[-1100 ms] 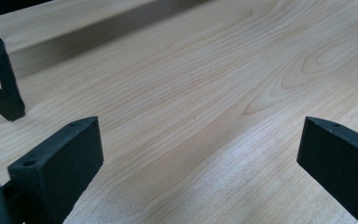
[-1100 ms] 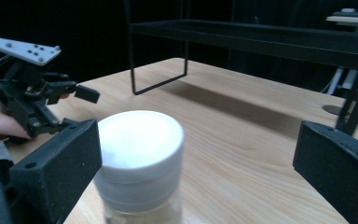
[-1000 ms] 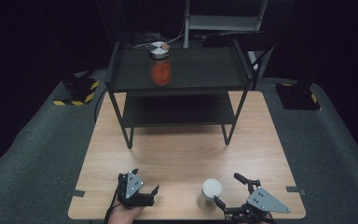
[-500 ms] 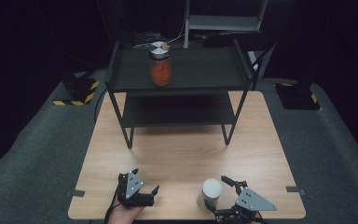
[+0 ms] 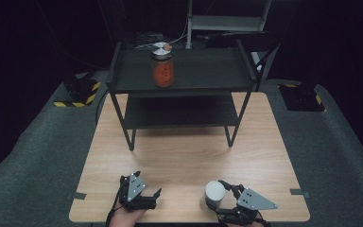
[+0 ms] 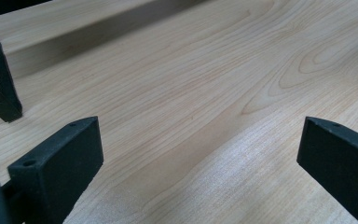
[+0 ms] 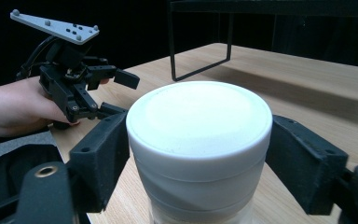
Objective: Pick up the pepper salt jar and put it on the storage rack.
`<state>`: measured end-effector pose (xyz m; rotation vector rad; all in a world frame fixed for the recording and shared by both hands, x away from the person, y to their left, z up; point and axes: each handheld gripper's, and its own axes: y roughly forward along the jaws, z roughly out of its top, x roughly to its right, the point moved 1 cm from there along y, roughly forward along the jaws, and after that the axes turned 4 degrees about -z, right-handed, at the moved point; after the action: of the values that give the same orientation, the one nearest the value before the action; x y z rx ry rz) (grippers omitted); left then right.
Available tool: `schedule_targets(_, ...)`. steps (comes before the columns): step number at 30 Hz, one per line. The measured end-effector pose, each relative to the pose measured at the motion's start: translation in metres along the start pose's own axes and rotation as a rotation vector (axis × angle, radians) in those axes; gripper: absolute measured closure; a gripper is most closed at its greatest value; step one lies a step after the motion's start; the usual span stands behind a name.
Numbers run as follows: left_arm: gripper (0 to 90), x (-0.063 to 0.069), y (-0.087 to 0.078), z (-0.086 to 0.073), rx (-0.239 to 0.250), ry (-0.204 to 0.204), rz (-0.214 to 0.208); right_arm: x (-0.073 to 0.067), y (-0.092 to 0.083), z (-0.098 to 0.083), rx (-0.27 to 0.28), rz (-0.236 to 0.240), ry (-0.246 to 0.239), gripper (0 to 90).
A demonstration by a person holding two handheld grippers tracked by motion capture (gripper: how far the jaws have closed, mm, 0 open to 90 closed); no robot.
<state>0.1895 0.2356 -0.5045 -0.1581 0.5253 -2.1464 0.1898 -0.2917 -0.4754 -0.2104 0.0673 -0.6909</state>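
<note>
- A lab or recording studio, not a home: black curtains all round, darkness beyond the lit table [image 5: 189, 156].
- Grey carpet underfoot; at ten and two o'clock, stand bases [image 5: 78, 92] edged with yellow-black hazard tape.
- Tape marks [image 5: 78, 195] fix the table's place.
- At twelve o'clock, a bare black rack [image 5: 184, 75], cables [image 5: 146, 40] behind it.

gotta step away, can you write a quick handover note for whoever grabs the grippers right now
Right gripper: jaws have just been closing around the white jar at the table's near edge; both pads sit against its sides, jar not yet lifted.
Left gripper: open, holds nothing, low over the table.
Red jar stands on the shelf rack's top level.
Left, probably: lift the white jar, move it toward the rack.
</note>
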Motion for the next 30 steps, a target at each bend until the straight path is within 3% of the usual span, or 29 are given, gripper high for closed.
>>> schedule_targets(9,0.4,-0.0002,-0.0001,-0.0001,0.001,-0.001,0.0,0.0004,0.0019,-0.0023,0.0,0.006,-0.008,31.6)
schedule_targets(30,0.4,0.0001,-0.0002,0.0002,-0.002,-0.004,0.001,-0.0014,0.0012,-0.0056,0.018,0.003,-0.02,32.8)
